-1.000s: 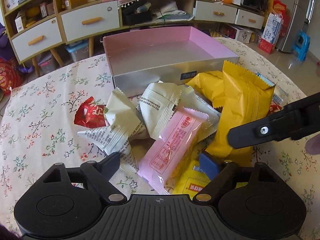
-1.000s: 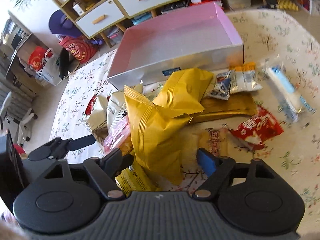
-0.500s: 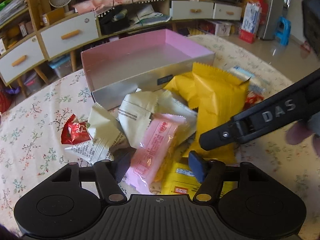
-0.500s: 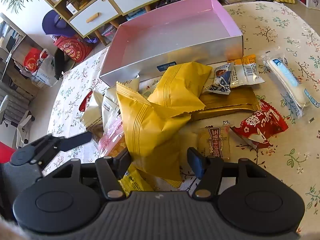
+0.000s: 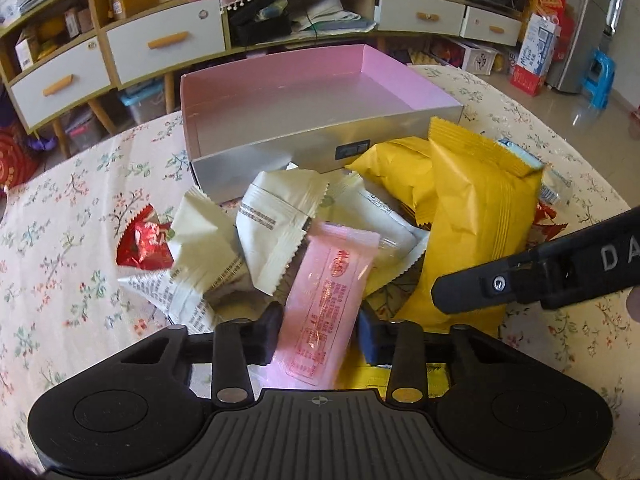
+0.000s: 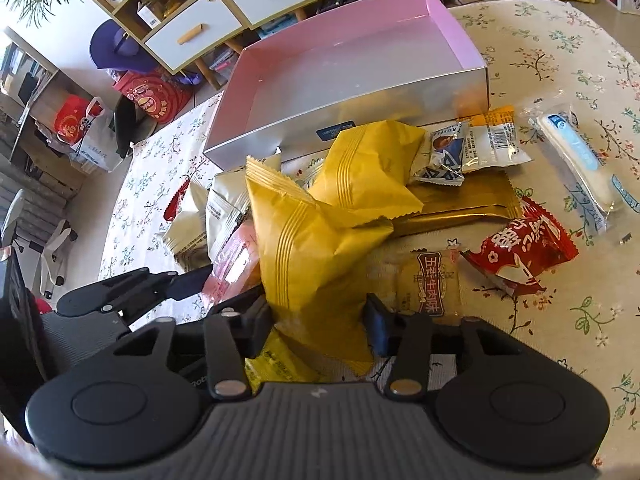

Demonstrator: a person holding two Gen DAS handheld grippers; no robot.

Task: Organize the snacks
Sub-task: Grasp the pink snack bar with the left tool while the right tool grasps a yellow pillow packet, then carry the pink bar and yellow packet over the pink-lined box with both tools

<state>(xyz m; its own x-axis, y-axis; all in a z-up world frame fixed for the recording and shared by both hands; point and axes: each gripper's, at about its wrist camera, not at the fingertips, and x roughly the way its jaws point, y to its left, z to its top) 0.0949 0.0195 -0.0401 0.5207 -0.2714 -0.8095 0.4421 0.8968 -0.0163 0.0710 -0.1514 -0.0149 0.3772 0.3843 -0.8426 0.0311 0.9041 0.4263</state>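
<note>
Both tools just closed, left tool [image 5: 318,330] pinching pink packet [image 5: 326,304], right tool [image 6: 318,320] pinching yellow bag [image 6: 316,248], red wrapper [image 6: 520,252] only in right view

A pink-lined, silver-sided box [image 5: 320,96] lies open on the far part of the table, with the snack pile heaped against its near wall. A pink packet [image 5: 326,308] with red print stands tilted at the near edge of the pile, just left of a tall yellow packet [image 6: 308,248] with a crimped top. A second yellow packet [image 6: 368,168] leans behind it. Cream packets [image 5: 276,220] lie crumpled to the left, beside a red one [image 5: 144,244]. To the right lie a gold bar [image 6: 456,204], another red packet [image 6: 520,248] and a clear-wrapped white stick [image 6: 576,160].
</note>
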